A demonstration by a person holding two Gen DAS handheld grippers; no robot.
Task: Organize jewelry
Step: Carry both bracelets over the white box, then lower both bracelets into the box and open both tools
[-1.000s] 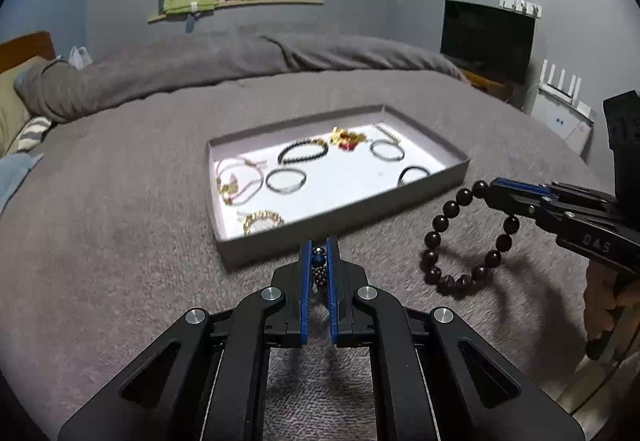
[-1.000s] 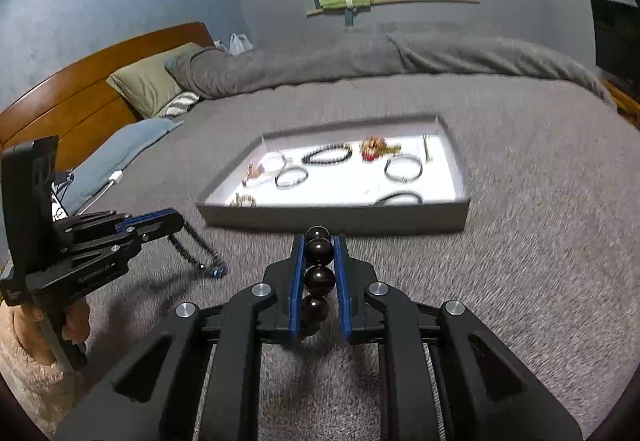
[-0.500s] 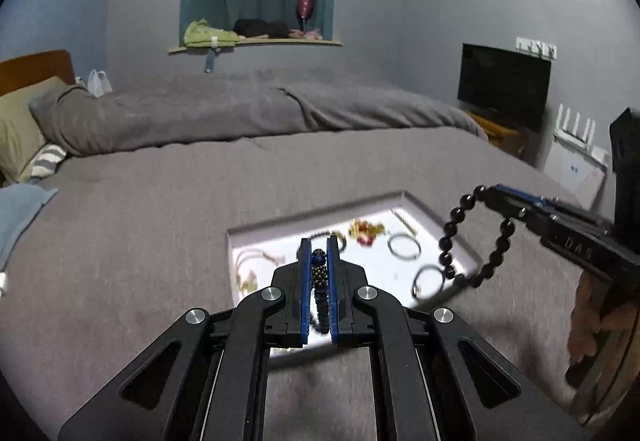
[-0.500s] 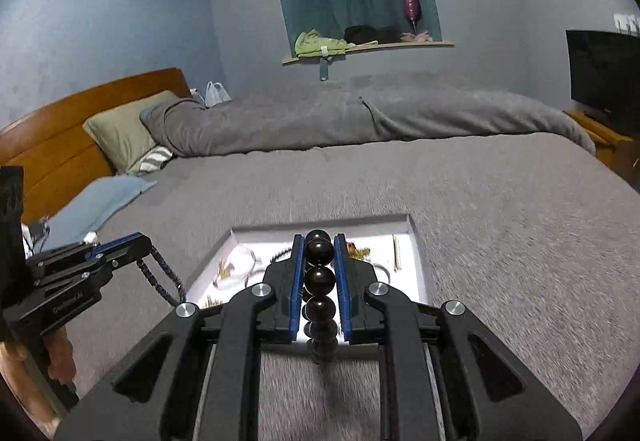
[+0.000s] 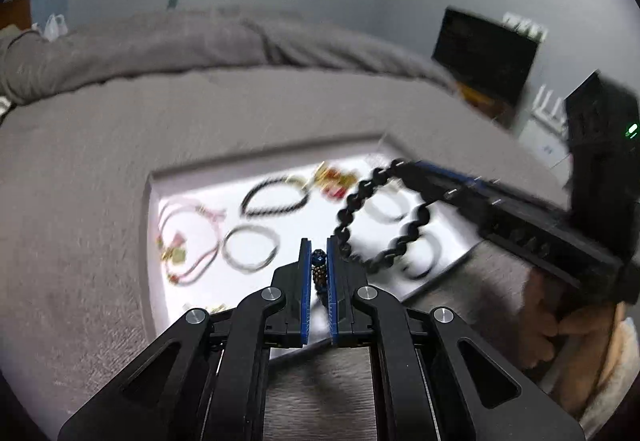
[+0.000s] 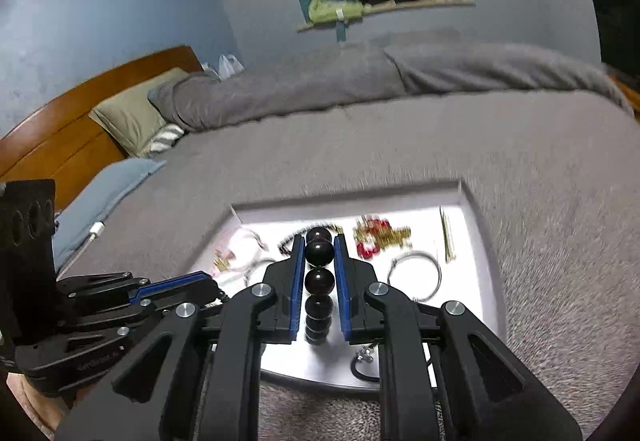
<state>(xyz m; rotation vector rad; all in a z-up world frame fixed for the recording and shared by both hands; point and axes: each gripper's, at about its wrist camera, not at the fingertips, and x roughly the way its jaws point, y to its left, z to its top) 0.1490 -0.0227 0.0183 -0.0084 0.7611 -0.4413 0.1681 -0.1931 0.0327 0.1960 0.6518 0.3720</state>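
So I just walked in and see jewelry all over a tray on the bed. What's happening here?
A person holds tongs in each hand over the tray. The right tongs grip a black bead bracelet; the left tongs grip a small-beaded bracelet. Both hang above the tray, not yet set down among the other bracelets.

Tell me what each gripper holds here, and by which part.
Right gripper: large black bead bracelet, pinched across its beads. Left gripper: small-bead bracelet, pinched near its blue bead.
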